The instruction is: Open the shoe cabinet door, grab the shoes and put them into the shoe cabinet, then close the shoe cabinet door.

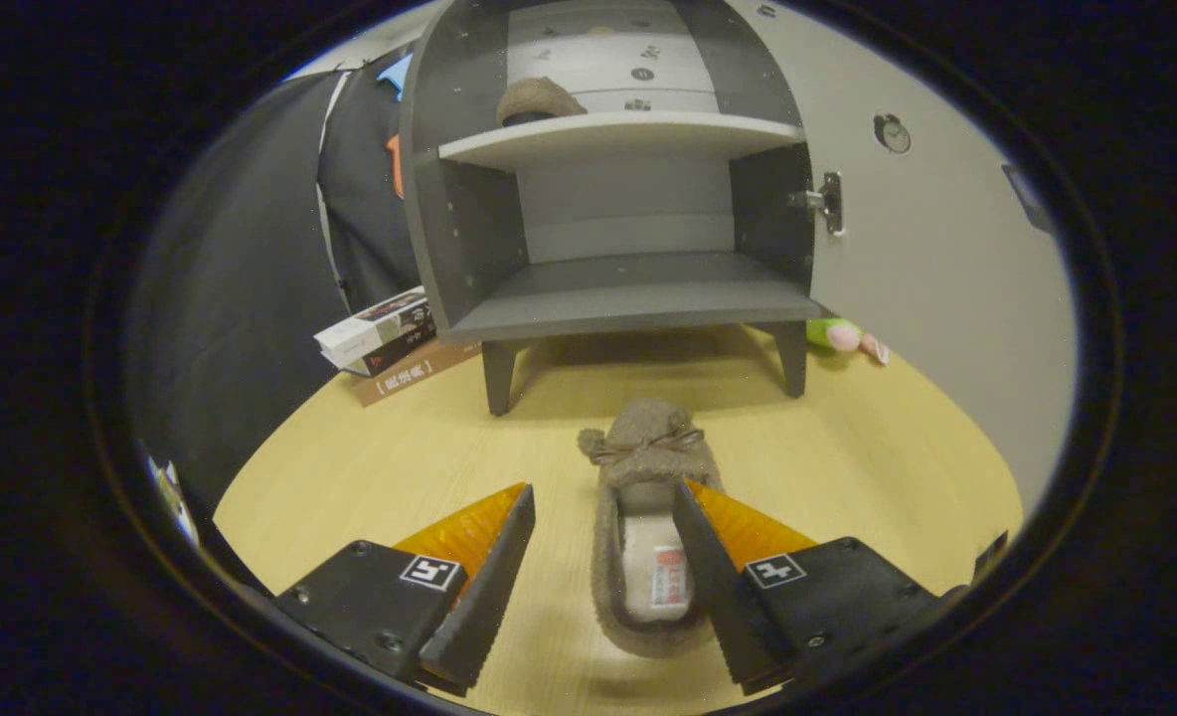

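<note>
**Claw wide open over slipper**

Gripper view: gripper (603, 492) spread wide, gripping nothing. Slipper (648, 517) lies on the table (877, 467) between the fingers, against the right one, toe ahead. Shoe cabinet (613, 189) beyond, door open, second slipper (537, 100) on upper shelf.

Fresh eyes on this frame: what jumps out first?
The fuzzy brown slipper on the wooden table, lying between the open gripper fingers, the right finger close against its side. Beyond it stands the grey shoe cabinet with its door swung open to the right and another slipper already on the upper shelf. Some books lie left of the cabinet's legs.
</note>
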A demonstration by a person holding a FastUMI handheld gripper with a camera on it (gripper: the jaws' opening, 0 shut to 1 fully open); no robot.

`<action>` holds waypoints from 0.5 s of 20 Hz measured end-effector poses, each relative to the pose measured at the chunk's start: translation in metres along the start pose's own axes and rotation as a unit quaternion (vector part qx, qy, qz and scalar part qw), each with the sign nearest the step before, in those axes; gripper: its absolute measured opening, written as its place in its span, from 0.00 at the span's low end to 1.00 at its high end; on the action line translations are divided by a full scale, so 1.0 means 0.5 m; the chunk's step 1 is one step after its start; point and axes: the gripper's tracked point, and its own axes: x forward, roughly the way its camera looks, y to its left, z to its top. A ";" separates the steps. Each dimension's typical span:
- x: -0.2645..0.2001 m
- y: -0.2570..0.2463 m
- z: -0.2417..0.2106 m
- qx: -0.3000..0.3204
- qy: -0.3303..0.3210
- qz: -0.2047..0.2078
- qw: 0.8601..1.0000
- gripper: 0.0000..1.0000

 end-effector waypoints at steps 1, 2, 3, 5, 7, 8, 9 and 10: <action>0.002 0.003 -0.008 0.008 0.013 0.000 1.000 0.80; 0.004 0.006 -0.011 0.012 0.020 0.002 1.000 0.74; 0.006 0.005 -0.013 0.014 0.023 -0.001 1.000 0.65; 0.016 0.000 -0.023 0.016 0.036 -0.009 0.999 0.57; 0.024 -0.018 -0.030 0.011 0.048 -0.023 0.999 0.41; 0.022 -0.008 -0.030 0.021 0.052 -0.008 0.998 0.31; 0.018 -0.001 -0.032 0.024 0.058 0.000 0.998 0.15; 0.016 0.002 -0.033 0.029 0.062 0.006 0.998 0.12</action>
